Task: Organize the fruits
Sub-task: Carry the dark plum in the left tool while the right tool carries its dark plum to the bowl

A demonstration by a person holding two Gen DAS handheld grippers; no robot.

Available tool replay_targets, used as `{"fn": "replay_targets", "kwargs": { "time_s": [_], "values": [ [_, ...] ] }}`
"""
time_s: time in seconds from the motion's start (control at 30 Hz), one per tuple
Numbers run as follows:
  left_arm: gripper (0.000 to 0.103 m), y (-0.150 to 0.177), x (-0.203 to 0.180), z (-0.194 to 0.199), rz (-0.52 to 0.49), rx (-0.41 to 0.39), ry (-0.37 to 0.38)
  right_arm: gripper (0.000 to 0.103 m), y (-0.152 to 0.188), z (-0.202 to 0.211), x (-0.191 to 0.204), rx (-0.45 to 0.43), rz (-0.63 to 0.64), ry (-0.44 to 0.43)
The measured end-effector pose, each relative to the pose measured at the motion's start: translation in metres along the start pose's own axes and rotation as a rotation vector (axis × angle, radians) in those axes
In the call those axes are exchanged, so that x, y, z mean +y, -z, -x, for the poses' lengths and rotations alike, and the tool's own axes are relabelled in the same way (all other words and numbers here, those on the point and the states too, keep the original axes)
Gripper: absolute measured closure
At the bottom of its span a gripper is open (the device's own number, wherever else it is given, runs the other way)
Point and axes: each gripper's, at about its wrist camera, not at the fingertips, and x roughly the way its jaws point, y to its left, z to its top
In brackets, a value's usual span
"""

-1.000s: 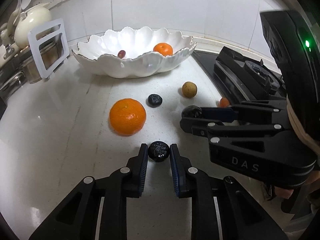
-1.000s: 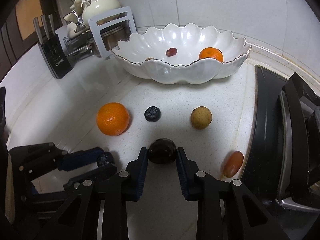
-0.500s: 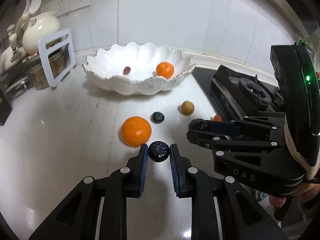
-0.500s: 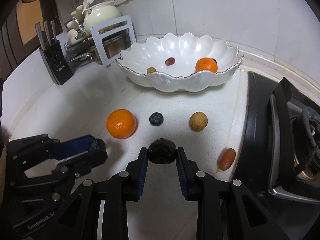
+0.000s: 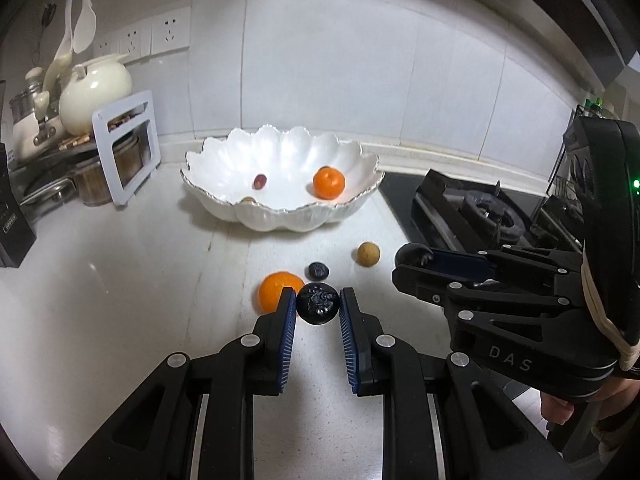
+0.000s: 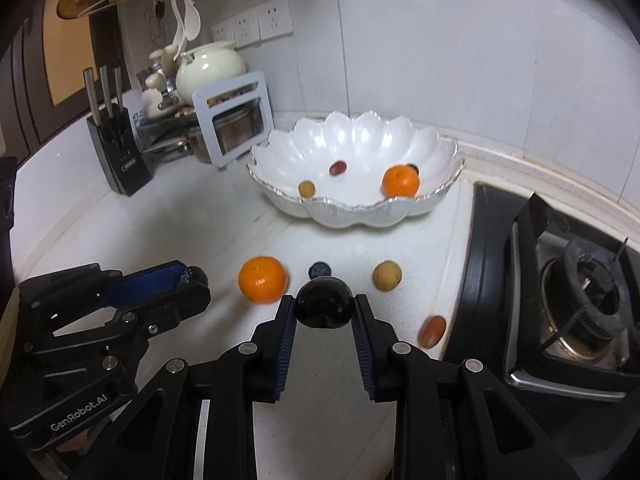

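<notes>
My left gripper [image 5: 318,306] is shut on a dark blueberry [image 5: 318,304], held above the white counter. My right gripper [image 6: 324,304] is shut on a dark round grape [image 6: 324,302], also lifted off the counter. Each gripper shows in the other's view: the right gripper [image 5: 414,258] at the right, the left gripper [image 6: 196,278] at the left. On the counter lie an orange [image 6: 263,279], a second blueberry [image 6: 319,269], a tan longan [image 6: 387,276] and a small red fruit [image 6: 432,331]. The white scalloped bowl [image 6: 348,216] behind them holds an orange [image 6: 400,180], a red grape [image 6: 338,167] and a longan [image 6: 307,189].
A gas stove [image 6: 568,292] fills the right side. At the back left stand a knife block [image 6: 118,148], a white rack [image 6: 236,120] with pots and a cream teapot [image 6: 210,68]. The tiled wall with sockets [image 6: 256,24] closes the back.
Both grippers have risen from the counter with their fruit still gripped. The bowl and loose fruit look smaller and lower in both views, and more of the wall shows.
</notes>
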Motion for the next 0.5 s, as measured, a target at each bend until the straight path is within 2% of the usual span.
{"fn": "replay_targets", "kwargs": {
  "time_s": [0.5],
  "values": [
    [0.08,-0.02,0.001,0.031,-0.008,-0.109,-0.004,0.073,-0.017,0.04,0.009,-0.125,-0.007,0.034]
  ]
}}
